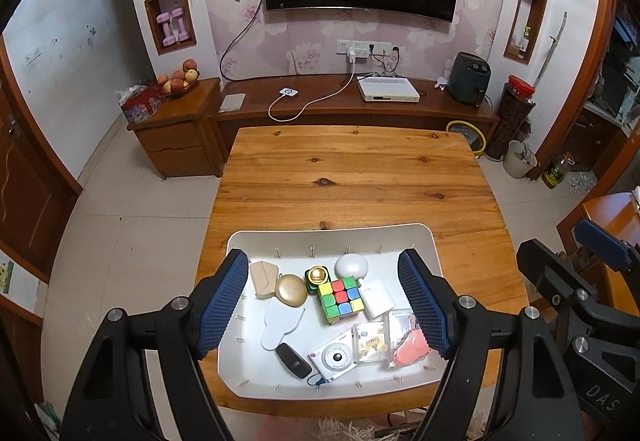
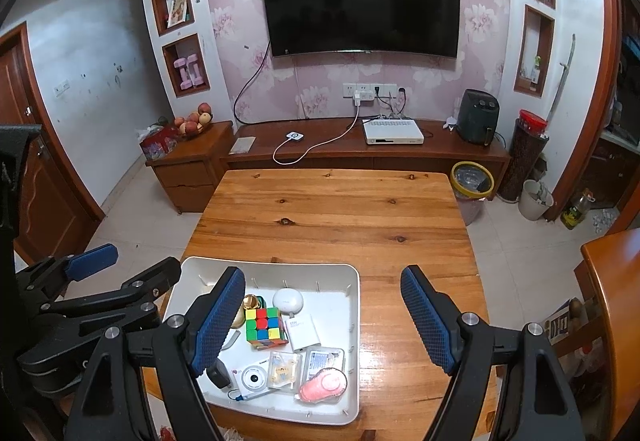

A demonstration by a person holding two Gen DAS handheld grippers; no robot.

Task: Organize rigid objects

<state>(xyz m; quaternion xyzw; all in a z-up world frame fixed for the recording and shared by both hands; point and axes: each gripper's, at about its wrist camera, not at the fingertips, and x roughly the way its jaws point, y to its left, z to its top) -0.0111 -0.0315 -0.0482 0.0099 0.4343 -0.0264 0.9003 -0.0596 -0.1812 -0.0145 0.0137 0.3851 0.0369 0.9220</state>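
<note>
A white tray (image 1: 420, 237) (image 2: 352, 281) sits at the near edge of the wooden table (image 1: 352, 169) (image 2: 332, 209). It holds several small objects: a colour cube (image 1: 341, 299) (image 2: 265, 325), a white toy camera (image 1: 334, 357) (image 2: 252, 379), a gold round case (image 1: 291, 291), a white charger box (image 1: 377, 296) (image 2: 304, 331), a white oval case (image 1: 351, 265) (image 2: 287, 299), a pink item (image 1: 410, 347) (image 2: 323, 383). My left gripper (image 1: 326, 305) hangs open above the tray, empty. My right gripper (image 2: 326, 321) is open and empty over the tray's right edge.
A TV stand (image 2: 360, 145) with a white box and a black appliance (image 2: 478, 117) stands beyond the table. A yellow-rimmed bin (image 2: 472, 181) is at the table's far right corner. A second wooden table edge (image 2: 616, 301) is on the right.
</note>
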